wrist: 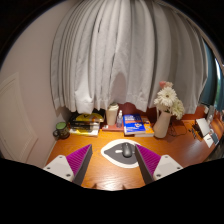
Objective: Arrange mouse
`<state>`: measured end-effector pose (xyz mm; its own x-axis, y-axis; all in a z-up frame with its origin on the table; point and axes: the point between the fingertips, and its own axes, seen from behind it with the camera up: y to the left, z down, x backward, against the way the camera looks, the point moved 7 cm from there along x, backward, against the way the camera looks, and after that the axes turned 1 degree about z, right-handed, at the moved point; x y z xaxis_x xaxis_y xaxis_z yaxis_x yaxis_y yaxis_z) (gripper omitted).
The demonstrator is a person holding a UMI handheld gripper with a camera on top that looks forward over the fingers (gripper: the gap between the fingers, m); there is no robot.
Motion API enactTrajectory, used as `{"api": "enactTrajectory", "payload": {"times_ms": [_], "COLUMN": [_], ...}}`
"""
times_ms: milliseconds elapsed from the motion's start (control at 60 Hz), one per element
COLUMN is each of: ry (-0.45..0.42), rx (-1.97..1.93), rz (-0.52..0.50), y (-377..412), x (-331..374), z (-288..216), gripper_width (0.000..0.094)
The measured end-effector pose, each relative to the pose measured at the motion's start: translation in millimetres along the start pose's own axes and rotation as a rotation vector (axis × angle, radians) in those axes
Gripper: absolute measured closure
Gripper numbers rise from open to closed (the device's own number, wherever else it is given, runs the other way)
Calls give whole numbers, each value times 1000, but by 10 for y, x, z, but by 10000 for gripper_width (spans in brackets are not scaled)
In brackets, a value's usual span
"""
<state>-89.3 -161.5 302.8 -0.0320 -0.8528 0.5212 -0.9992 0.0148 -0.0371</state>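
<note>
A dark grey mouse [126, 151] lies on a small grey mouse pad with a white border [113, 156] on the wooden desk [100, 172]. My gripper [111, 163] hovers over the desk in front of it, fingers wide apart. The purple pads [76, 161] flank the mouse pad. The mouse sits just ahead of the fingertips, closer to the right finger [148, 160], with clear gaps on both sides. Nothing is held.
Behind the mouse pad stand a stack of books [136, 125], a white mug [113, 115], and a vase of flowers [165, 108]. More books and a small dark object [62, 130] lie at the back left. A laptop [206, 130] sits at the right. White curtains [120, 50] hang behind.
</note>
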Motion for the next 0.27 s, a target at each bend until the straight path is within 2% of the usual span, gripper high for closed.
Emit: {"api": "enactTrajectory", "payload": {"times_ms": [267], "ry": [18], "rx": [4], "rz": [-33], "y": [117], "x": [208], "z": [217], "gripper_width": [72]}}
